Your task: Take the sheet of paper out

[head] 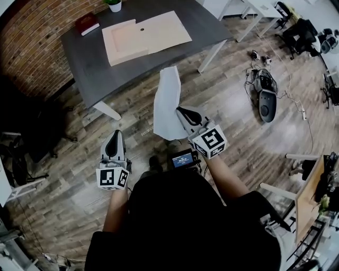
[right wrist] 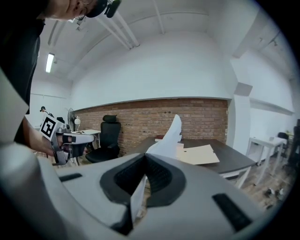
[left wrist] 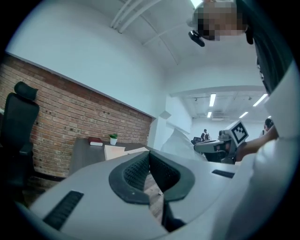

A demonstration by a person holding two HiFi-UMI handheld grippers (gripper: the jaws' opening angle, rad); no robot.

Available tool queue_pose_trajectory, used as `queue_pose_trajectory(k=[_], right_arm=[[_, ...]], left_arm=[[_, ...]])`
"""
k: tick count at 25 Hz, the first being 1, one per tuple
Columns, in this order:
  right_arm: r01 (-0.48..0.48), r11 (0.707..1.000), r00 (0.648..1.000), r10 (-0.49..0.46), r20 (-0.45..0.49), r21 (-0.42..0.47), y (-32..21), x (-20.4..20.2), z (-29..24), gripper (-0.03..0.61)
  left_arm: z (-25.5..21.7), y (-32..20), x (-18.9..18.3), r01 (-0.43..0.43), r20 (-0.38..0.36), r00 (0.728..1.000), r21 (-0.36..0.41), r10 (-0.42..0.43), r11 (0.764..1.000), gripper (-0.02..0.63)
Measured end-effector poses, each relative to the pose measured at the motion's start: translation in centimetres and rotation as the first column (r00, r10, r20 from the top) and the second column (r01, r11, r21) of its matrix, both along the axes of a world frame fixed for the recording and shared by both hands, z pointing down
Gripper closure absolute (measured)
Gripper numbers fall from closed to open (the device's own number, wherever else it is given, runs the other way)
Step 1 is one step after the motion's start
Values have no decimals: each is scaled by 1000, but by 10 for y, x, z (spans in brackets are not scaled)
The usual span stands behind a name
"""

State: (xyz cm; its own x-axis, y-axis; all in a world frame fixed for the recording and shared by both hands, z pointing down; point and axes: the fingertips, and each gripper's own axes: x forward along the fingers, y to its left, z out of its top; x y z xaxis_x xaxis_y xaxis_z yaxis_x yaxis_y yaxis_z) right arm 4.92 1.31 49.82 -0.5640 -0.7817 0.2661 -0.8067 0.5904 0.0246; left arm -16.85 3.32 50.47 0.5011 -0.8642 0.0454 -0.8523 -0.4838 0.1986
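The person stands on the wooden floor (head: 238, 132) in front of the dark table (head: 90, 58), with 1 gripper in each hand. The right gripper (head: 183, 112) has its 2 jaws pressed together on the lower edge of the sheet of paper (head: 167, 100). The sheet is white and a little curled. It stands up from the jaws in the air, just before the near edge of the table, and touches nothing else. The left gripper (head: 115, 135) is further from the table, and its jaws are closed on each other with nothing between them.

On the table lie a flat beige envelope (head: 143, 34), a red book (head: 87, 23) at the far corner, and a small plant pot (head: 114, 5) beside the book. A black office chair (right wrist: 108, 133) stands to the left of the table, by the brick wall (head: 32, 47). To the right of the table, well apart from it, cables and a dark device (head: 266, 98) lie on the floor.
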Motion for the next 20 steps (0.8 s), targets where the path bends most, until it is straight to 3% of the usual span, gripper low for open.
queue_pose_trajectory(k=[9,20], right_arm=[[58,998,997,-57,46,-17,51,-22,6,574],[70,998,994,-69,79,-9,91,29,8,574]], left_arm=[[2,40,-12,27,-8,1000,-14,-27,1000,618],[-12,76,53,31,-22,999,-21,-31,999,618]])
